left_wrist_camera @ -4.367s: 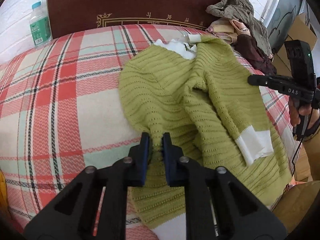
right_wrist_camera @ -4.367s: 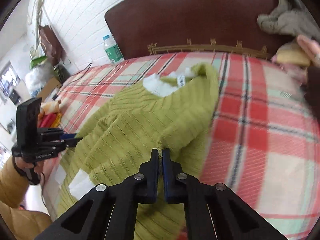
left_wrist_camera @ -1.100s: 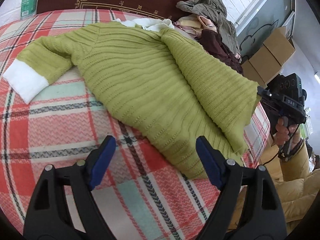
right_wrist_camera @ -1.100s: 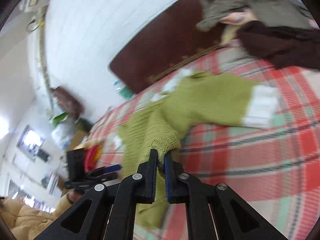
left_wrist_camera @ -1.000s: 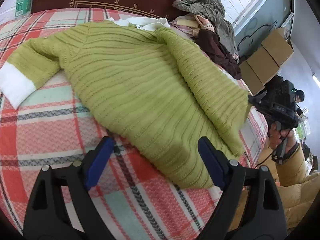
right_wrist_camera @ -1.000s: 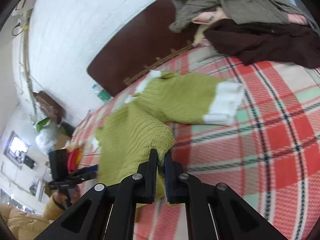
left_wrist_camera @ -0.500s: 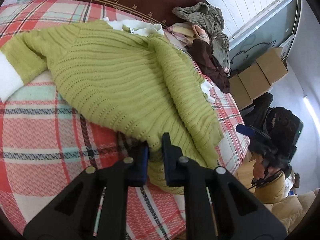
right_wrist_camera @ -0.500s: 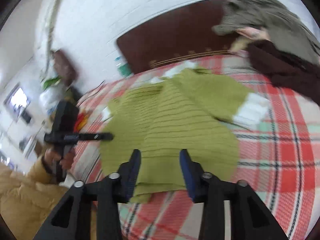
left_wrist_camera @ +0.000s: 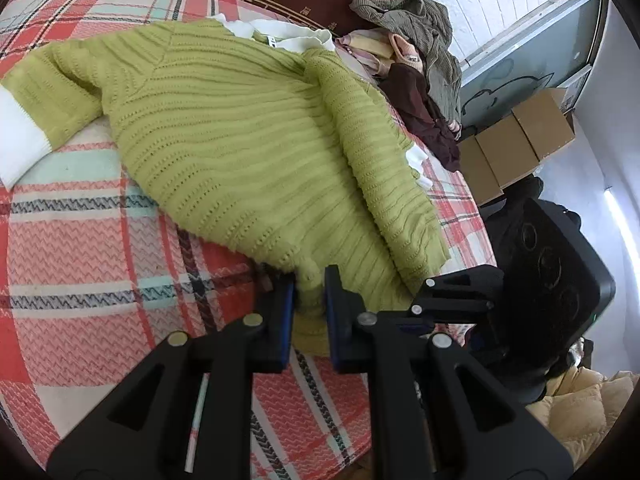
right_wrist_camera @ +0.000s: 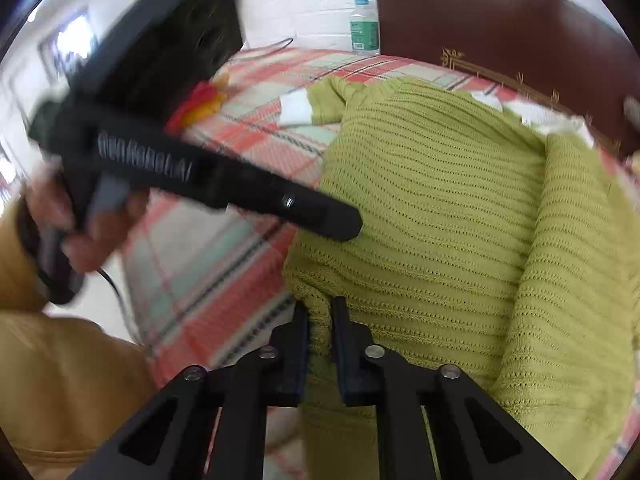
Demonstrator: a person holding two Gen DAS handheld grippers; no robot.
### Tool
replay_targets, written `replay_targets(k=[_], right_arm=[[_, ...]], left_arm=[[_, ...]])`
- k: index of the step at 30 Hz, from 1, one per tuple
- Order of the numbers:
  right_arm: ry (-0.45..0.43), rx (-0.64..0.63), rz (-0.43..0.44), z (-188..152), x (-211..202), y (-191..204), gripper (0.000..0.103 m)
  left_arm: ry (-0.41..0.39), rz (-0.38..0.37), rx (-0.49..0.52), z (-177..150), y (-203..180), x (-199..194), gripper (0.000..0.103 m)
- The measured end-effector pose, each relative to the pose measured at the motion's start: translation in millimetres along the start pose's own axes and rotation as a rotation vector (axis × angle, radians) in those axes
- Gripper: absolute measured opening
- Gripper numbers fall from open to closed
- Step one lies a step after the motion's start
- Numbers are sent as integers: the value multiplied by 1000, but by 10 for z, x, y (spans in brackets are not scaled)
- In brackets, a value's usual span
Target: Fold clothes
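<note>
Lime-green ribbed knit sweater [left_wrist_camera: 256, 152] spread on red plaid bed cover [left_wrist_camera: 100, 264], right sleeve folded across body. Left tool [left_wrist_camera: 309, 298] and right tool [right_wrist_camera: 319, 320] both clamped on hem.

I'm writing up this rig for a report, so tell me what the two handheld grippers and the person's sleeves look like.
Both grippers are matte black plastic with triangular cut-out arms, silver screws and blue-padded fingers: left gripper, right gripper. From the right wrist view, the left unit shows a boxy black top block, white lettering along its bar and a dark cable below the grip. The sleeve is mustard-tan.
</note>
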State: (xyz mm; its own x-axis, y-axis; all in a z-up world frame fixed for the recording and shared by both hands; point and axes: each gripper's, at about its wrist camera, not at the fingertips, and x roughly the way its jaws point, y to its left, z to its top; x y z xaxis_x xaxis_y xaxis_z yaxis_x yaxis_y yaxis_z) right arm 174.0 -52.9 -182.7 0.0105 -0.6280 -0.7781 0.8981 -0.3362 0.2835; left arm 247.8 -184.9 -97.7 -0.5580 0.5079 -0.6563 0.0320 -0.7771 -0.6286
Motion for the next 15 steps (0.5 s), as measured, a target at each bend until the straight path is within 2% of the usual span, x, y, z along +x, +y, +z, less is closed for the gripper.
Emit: replay_targets(k=[2,5,8,10,12,15], right_arm=[[-39,85,123,89,-139,-57,8],[-73,128,260,233,-223,45,8],[-89,153,390,407,-144,214,8],[-75,158,437,505,27,285,8],[-36,184,464,548,261,347,8],[34,172,418,530,649,424,12]], left_arm=[[-15,-30,0,23,4,-128,15],[-48,-3,53,63,-52,-440,15],[-80,23,106,103,-108,-752,23],[-92,78,133,88,-90,-895,29],[-88,128,113,25,41,-937,36],[-78,211,63,-98,304,-901,36]])
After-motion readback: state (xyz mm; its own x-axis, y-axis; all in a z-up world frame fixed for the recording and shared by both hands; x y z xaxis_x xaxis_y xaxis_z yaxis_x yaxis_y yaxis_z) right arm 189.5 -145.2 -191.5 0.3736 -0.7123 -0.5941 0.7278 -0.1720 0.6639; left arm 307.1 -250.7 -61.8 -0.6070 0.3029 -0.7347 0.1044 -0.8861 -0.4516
